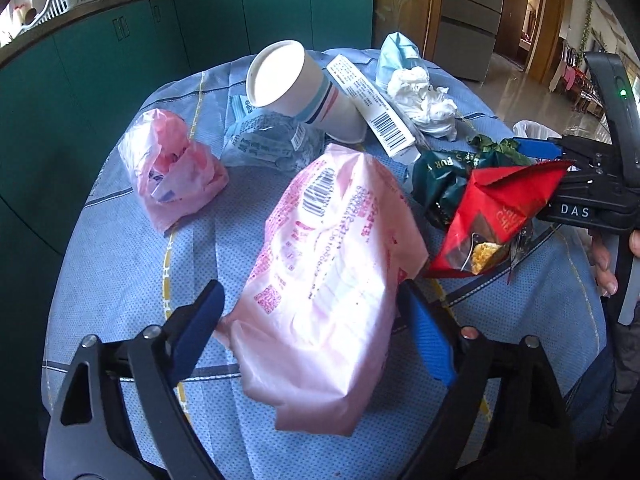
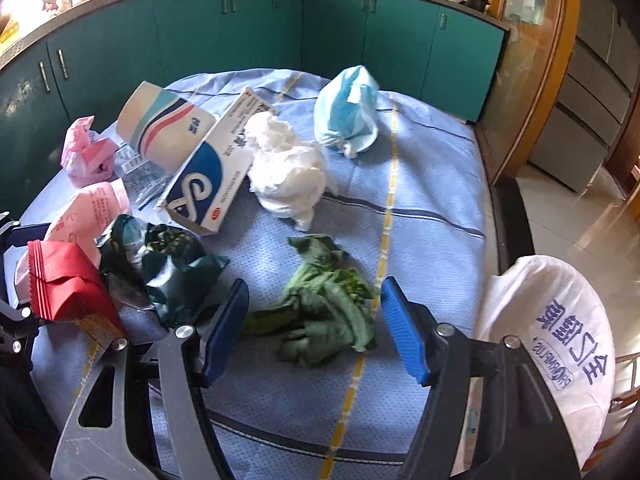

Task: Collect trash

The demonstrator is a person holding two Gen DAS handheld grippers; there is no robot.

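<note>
Reaching in from the bottom of the left wrist frame, left gripper [image 1: 310,320] spread wide around the large pink wrapper [image 1: 332,280] at frame centre, blue pads beside its edges, whether pressing it impossible to tell. Hovering low in the right wrist frame, right gripper [image 2: 314,320] released, straddling one clump of wilted greens [image 2: 324,312]. Lying on the blue tablecloth [image 2: 432,184]: two pink wrappers, one paper cup [image 1: 296,86], one box [image 2: 216,168], one tissue wad [image 2: 286,172], one blue mask [image 2: 348,108], one red packet [image 1: 492,220].

Left tongs [image 1: 310,332] spread wide, right tongs [image 2: 314,328] spread wide, both angled downward.
</note>
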